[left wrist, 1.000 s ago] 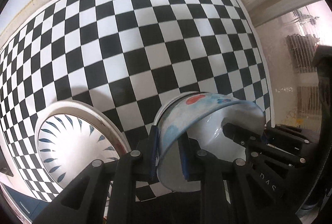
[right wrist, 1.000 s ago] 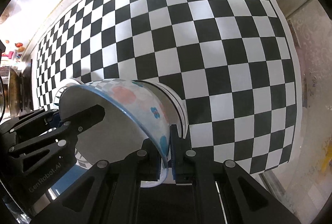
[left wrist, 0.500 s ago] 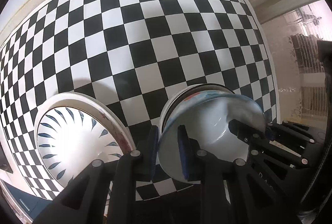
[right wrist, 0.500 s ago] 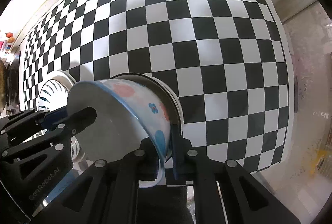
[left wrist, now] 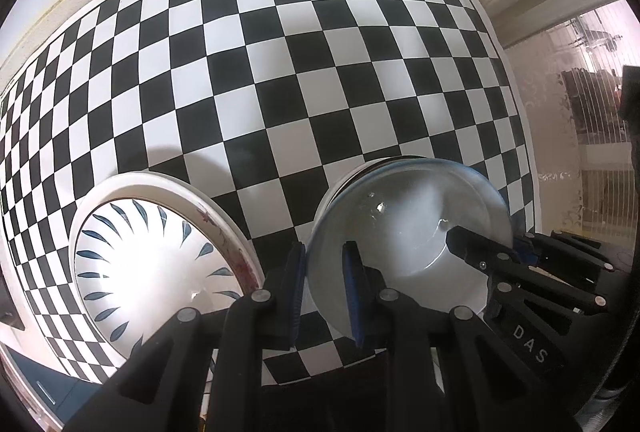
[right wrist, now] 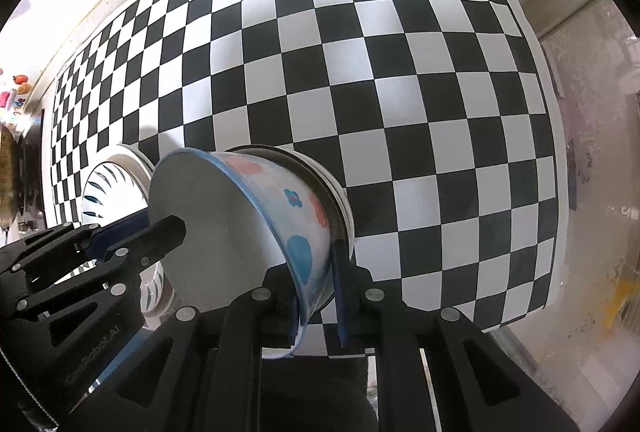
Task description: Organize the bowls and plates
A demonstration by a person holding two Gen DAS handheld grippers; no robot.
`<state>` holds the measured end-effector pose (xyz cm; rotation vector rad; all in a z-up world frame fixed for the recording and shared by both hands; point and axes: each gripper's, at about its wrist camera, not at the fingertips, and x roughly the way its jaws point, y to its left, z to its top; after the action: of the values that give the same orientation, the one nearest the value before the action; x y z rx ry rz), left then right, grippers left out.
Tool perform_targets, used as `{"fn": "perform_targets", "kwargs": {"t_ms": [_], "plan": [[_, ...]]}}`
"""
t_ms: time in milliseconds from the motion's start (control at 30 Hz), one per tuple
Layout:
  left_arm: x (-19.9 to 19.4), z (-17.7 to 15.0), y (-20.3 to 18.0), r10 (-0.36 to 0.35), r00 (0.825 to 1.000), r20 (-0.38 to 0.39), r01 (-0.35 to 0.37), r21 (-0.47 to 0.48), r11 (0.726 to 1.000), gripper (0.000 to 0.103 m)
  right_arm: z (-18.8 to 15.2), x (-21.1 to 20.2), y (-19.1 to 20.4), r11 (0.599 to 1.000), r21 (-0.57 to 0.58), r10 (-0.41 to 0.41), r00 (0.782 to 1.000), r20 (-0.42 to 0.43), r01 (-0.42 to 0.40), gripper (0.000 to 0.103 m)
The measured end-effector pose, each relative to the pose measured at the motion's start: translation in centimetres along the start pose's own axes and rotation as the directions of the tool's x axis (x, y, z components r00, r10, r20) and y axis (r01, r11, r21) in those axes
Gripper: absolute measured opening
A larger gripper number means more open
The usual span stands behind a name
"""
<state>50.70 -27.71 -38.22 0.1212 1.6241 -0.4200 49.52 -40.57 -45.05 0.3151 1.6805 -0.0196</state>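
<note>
Nearest to me, my left gripper [left wrist: 324, 284] pinches the near rim of the floral bowl [left wrist: 408, 232], one blue pad inside the wall and the other outside, pressed tight on the thin edge. On the opposite side of that same bowl my right gripper [right wrist: 316, 296] straddles the rim as well, but its jaws are opening: in the right wrist view the outer pad stands a little off the painted wall, with the rim between the two fingers, so I would not call that a firm pinch. From the left wrist view I see the right gripper reaching in over the far rim of the bowl; from the right wrist view the left gripper comes in over the opposite rim. The floral bowl, white inside with a blue edge and pink and blue flowers outside, sits nested in a white bowl [right wrist: 340, 200] with a dark rim line, which stands on the checkered mat [left wrist: 280, 72]; in the right wrist view the upper bowl looks tilted against the lower one. Just beside this stack, to its left in the left wrist view, lies a plate with blue leaf marks [left wrist: 152, 256], resting on a larger white plate [left wrist: 224, 216] that shows a reddish pattern at its edge. Beyond them the black-and-white mat runs to a pale wall.
</note>
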Motion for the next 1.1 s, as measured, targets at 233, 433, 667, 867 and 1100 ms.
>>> {"fn": "perform_targets", "kwargs": {"t_ms": [233,433,667,867,1100], "plan": [[-0.2,0.0,0.1,0.005,1.000,0.004,-0.005,0.002,1.000,0.017,-0.8,-0.7,-1.0,0.999,0.028,0.038,0.999,0.017,-0.038,0.020],[-0.5,0.1,-0.3,0.022,0.999,0.023,-0.022,0.010,1.000,0.017,-1.2,-1.0,-2.4,0.996,0.062,0.069,0.997,0.024,-0.071,0.007],[-0.2,0.0,-0.2,0.054,0.998,0.033,-0.054,-0.001,0.999,0.019,-1.0,-0.3,-2.9,0.993,0.080,0.086,0.996,0.026,-0.087,0.006],[-0.5,-0.2,-0.3,0.069,0.995,0.068,-0.069,-0.005,0.998,0.025,-1.2,-0.6,-2.9,0.993,0.077,0.087,0.995,0.039,-0.090,0.006],[-3.2,-0.3,0.1,0.106,0.972,0.208,-0.105,-0.015,0.994,0.083,-2.6,-2.7,-2.1,0.998,0.034,0.043,0.994,0.101,-0.047,0.006]]}}
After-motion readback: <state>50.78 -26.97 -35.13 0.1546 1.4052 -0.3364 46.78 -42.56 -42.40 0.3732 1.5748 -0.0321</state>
